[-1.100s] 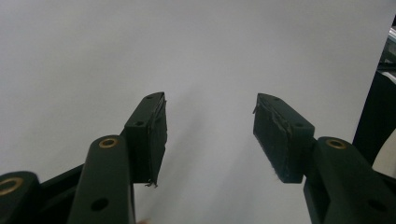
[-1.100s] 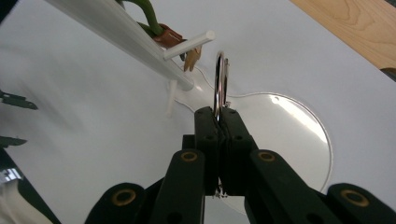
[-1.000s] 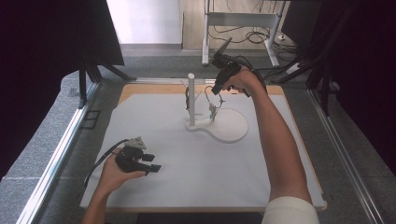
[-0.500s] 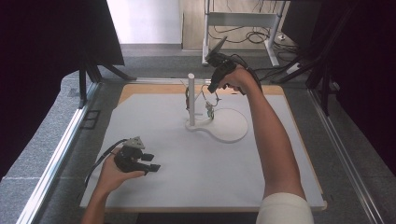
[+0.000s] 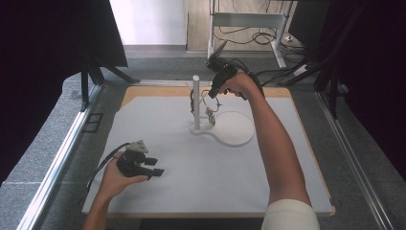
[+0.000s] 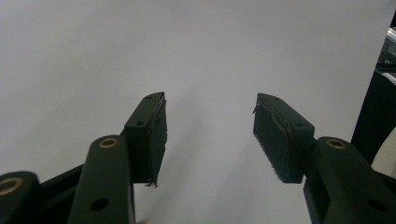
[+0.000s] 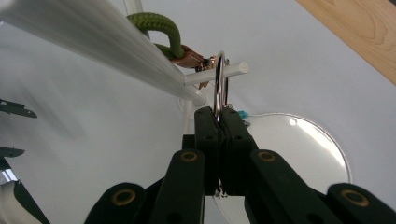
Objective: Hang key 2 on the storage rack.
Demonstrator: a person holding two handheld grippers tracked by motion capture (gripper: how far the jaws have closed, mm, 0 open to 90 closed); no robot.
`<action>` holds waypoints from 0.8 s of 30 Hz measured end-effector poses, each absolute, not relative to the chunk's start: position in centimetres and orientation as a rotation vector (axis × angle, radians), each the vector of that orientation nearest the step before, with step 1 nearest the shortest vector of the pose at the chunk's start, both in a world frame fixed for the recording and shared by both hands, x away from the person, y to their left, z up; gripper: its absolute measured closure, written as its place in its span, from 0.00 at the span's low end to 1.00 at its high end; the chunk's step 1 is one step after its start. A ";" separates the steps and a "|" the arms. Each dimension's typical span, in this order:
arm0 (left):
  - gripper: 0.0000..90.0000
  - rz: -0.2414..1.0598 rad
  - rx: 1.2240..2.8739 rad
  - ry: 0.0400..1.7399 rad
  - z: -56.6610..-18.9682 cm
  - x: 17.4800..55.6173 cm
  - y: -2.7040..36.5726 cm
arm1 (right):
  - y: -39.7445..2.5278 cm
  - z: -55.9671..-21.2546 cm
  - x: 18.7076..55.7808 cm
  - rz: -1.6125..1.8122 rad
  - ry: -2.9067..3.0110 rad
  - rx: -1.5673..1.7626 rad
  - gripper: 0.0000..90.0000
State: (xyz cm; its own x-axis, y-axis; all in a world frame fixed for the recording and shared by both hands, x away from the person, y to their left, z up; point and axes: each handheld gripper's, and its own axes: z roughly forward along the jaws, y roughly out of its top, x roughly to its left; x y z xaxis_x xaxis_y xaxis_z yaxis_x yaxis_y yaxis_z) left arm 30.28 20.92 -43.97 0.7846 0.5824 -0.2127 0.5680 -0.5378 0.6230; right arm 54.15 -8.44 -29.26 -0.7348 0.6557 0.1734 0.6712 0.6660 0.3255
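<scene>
At the lower left of the high view, the left gripper (image 5: 154, 166) rested on the white mat (image 5: 158, 129) in the person's hand, its jaws apart and empty; the left gripper view showed bare mat between them.

In the centre stood a white stand (image 5: 196, 103), an upright post on a round base, with a thin cross peg (image 7: 219, 72) near its top. A green cord (image 7: 161, 25) hung looped on the post by the peg.

At upper centre-right, the right gripper (image 5: 214, 93) was raised beside the post. In the right gripper view its jaws were pressed together on the lower edge of a metal key ring (image 7: 220, 84), which was threaded over the peg close to its free end.

Judging from this, the ring was either being hung on the peg or lifted off it. The next move would call for sliding the ring straight along the peg without tilting the stand.

No brand, label or writing could be read anywhere.
</scene>
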 end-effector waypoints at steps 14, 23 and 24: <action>0.50 0.029 2.272 0.849 -44.1 30.3 20.8 | -7.6 -31.7 53.3 -0.581 -2.792 -1.076 0.96; 0.50 0.030 2.277 0.849 -44.1 30.3 20.8 | -7.7 -32.5 52.9 -0.616 -2.765 -1.050 0.90; 0.50 0.030 2.276 0.850 -44.1 30.3 20.8 | -7.8 -32.5 52.8 -0.622 -2.764 -1.050 0.90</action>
